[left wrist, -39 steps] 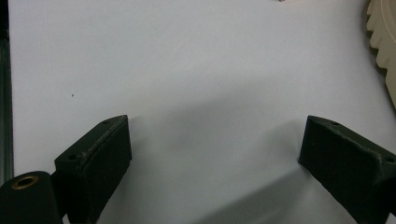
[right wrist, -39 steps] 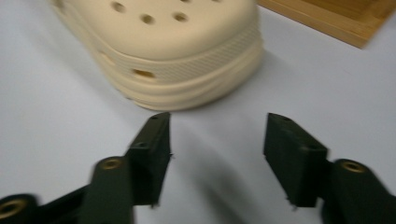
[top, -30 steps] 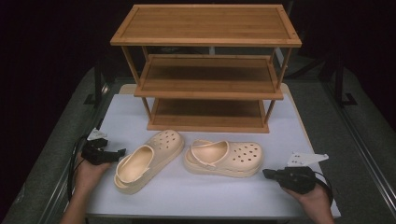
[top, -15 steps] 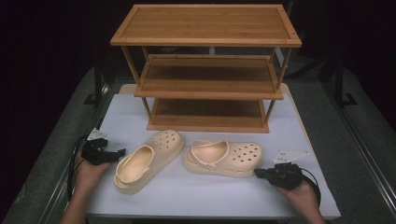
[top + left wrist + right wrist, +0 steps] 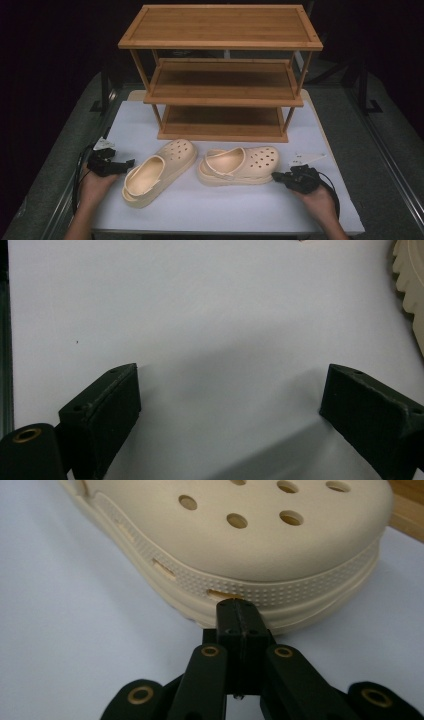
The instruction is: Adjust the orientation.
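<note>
In the right gripper view, pressed-together jaws against clog (image 5: pixel 240 545).

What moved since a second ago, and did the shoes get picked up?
The right tongs slid left across the table, up to the toe of the right clog, jaws shut with nothing between them. Neither shoe was picked up. The left tongs, left clog and wooden rack stayed put.

Two clogs — one (image 5: pixel 159 172) at left, one (image 5: pixel 239 166) at right. One rack (image 5: pixel 221 75) with three shelves. One counter (image 5: pixel 225 205). Two grippers — left (image 5: pixel 111 165), right (image 5: pixel 292 178) — each in a hand.
</note>
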`<state>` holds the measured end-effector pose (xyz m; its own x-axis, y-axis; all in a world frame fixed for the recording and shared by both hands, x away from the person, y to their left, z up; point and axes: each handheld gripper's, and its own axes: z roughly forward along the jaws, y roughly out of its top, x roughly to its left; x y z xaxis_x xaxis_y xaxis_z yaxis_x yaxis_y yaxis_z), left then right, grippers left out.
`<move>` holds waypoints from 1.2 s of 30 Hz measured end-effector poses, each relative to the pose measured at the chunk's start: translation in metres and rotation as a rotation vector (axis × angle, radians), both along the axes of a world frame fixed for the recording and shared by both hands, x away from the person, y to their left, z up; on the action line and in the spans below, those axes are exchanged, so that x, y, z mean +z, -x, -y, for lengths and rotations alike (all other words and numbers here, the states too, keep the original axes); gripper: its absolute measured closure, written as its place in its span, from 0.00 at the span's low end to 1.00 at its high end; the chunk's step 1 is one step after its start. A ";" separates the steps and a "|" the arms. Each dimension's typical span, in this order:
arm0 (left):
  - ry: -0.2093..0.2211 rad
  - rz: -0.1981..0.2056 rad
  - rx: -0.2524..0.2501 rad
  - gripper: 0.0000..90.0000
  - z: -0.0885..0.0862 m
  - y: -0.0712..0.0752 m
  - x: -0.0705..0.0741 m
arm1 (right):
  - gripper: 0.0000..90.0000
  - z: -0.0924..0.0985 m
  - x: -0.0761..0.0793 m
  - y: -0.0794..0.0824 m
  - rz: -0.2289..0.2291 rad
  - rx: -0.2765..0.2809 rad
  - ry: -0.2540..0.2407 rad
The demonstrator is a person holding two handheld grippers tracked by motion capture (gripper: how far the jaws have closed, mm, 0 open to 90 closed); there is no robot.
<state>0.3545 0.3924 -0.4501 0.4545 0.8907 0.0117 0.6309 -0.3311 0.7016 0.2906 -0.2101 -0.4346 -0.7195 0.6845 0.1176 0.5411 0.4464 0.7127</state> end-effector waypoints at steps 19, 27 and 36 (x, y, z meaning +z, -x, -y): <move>0.001 0.000 0.000 0.09 0.000 0.000 0.000 | 0.97 0.001 0.001 -0.042 -0.006 -0.034 -0.004; 0.001 0.000 -0.001 0.09 0.000 0.000 0.000 | 0.81 -0.004 0.030 -0.025 0.061 -0.027 -0.082; 0.005 0.002 0.002 0.09 0.000 0.000 0.000 | 0.75 -0.067 0.064 -0.018 0.102 0.164 -0.181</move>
<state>0.3545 0.3922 -0.4504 0.4526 0.8917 0.0085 0.6303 -0.3266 0.7043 0.3082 -0.1430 -0.3705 -0.8334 0.5323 0.1488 0.3937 0.3827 0.8358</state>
